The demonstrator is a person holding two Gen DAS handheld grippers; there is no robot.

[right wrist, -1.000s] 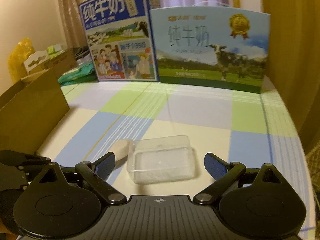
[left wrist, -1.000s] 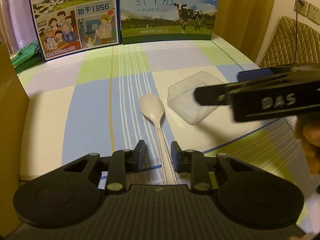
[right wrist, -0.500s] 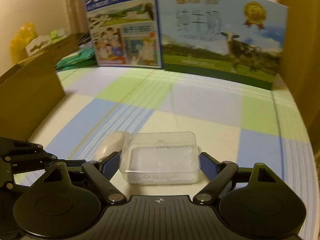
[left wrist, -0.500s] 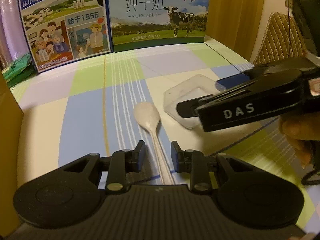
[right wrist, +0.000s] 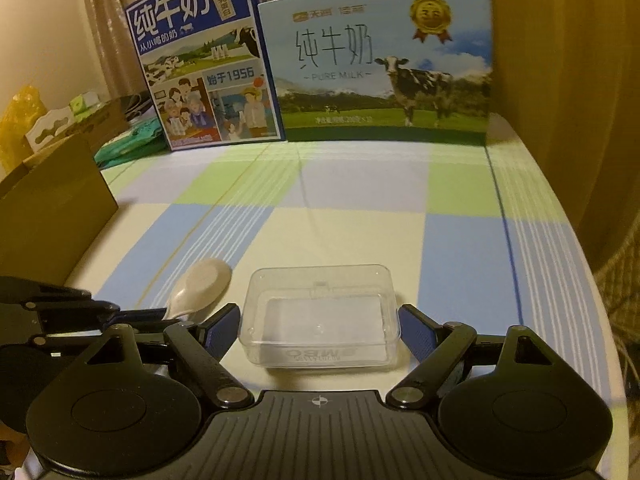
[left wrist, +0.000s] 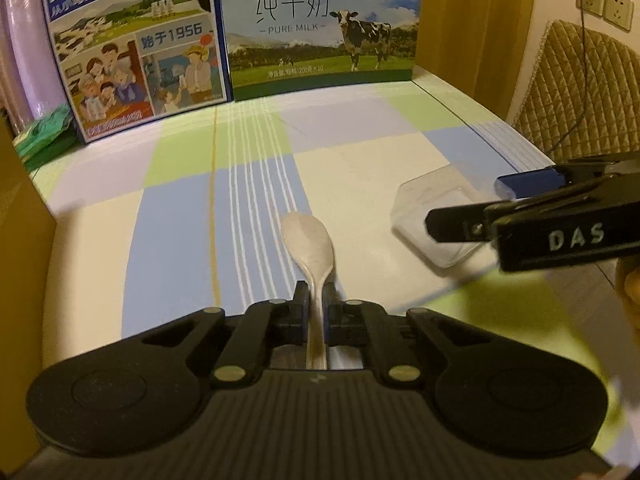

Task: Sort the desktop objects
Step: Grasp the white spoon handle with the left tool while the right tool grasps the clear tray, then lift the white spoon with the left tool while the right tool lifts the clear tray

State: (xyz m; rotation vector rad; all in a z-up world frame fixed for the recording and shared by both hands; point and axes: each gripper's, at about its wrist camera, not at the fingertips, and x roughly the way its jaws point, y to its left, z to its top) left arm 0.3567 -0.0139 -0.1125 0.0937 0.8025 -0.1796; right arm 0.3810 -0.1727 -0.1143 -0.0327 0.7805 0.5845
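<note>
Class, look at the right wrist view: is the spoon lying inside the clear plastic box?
No. The spoon lies on the tablecloth to the left of the clear plastic box, which holds nothing.

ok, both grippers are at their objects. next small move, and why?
Probably lift the spoon a little. The left gripper is already shut on its handle, bowl pointing away, so the grasp looks done. The right gripper brackets the clear box, but its blue fingers look just short of clamping the walls.
</note>
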